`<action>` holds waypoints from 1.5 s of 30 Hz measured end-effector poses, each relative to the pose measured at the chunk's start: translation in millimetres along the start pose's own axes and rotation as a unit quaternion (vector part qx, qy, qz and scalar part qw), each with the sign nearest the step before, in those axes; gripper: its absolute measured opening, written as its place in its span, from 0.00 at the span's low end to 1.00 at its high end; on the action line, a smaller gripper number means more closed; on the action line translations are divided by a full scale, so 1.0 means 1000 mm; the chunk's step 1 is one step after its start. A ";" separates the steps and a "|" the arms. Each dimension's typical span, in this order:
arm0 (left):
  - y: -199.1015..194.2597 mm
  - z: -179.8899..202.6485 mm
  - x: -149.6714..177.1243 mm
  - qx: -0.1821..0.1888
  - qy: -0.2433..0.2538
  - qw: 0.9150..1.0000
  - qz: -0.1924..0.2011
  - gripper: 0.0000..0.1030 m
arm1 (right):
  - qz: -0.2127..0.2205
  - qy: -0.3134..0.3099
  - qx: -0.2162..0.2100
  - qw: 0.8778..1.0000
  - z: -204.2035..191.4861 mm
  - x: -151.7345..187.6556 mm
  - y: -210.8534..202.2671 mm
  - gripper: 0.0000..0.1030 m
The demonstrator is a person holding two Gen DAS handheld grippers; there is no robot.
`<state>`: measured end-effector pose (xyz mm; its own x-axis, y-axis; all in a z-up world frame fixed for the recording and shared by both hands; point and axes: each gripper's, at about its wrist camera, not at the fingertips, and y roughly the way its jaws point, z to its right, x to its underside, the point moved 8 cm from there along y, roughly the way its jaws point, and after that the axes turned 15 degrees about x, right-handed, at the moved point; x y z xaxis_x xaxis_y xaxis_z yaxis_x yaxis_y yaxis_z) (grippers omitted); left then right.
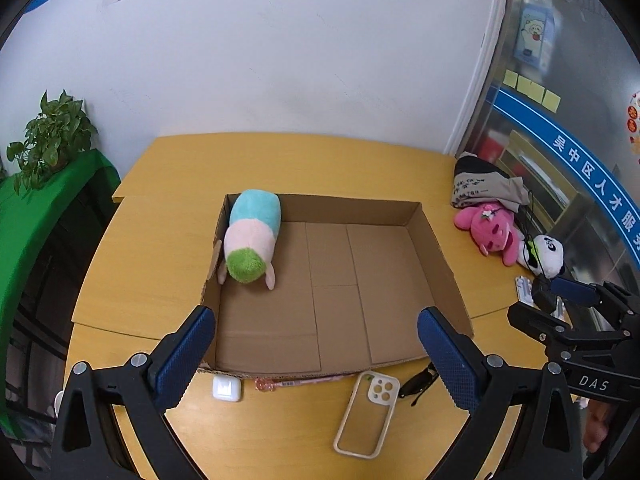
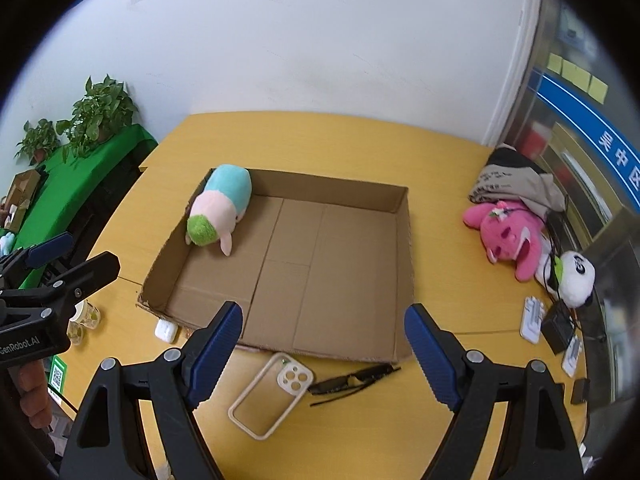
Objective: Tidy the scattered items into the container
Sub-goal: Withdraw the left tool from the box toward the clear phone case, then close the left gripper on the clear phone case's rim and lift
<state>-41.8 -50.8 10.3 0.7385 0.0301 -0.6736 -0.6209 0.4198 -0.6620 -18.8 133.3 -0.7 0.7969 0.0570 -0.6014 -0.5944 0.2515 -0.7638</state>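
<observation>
Both the left gripper [image 1: 316,344] and right gripper [image 2: 322,344] hang with jaws spread, empty; the phone case [image 2: 270,394] lies flat before the box [image 2: 404,216]. Advise pinching one raised rim edge, not the flat back.

Three plush toys [image 2: 220,208], one box [image 2: 404,240].

Both rigs look the same: the black plastic left gripper [image 1: 316,354] and black plastic right gripper [image 2: 323,354] each have two chunky fingers faced with dark blue textured rubber pads [image 1: 182,358], pinned with round silver screws [image 1: 139,359]. White "DAS" lettering shows on one body, "GenRobot.AI" on the other. A bit of bare reddish skin [image 2: 30,394] peeks beside the handle.
</observation>
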 end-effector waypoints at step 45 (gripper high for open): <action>0.145 -0.027 0.214 0.043 -0.105 0.957 -0.268 0.87 | -0.319 0.114 -0.158 0.928 -0.045 0.194 0.162 0.82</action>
<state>19.2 -8.4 -238.5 0.9869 -0.0316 -0.1584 -0.1217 0.4993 -0.8578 35.0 141.9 -251.3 0.9750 -0.2220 -0.0098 -0.0403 -0.1335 -0.9902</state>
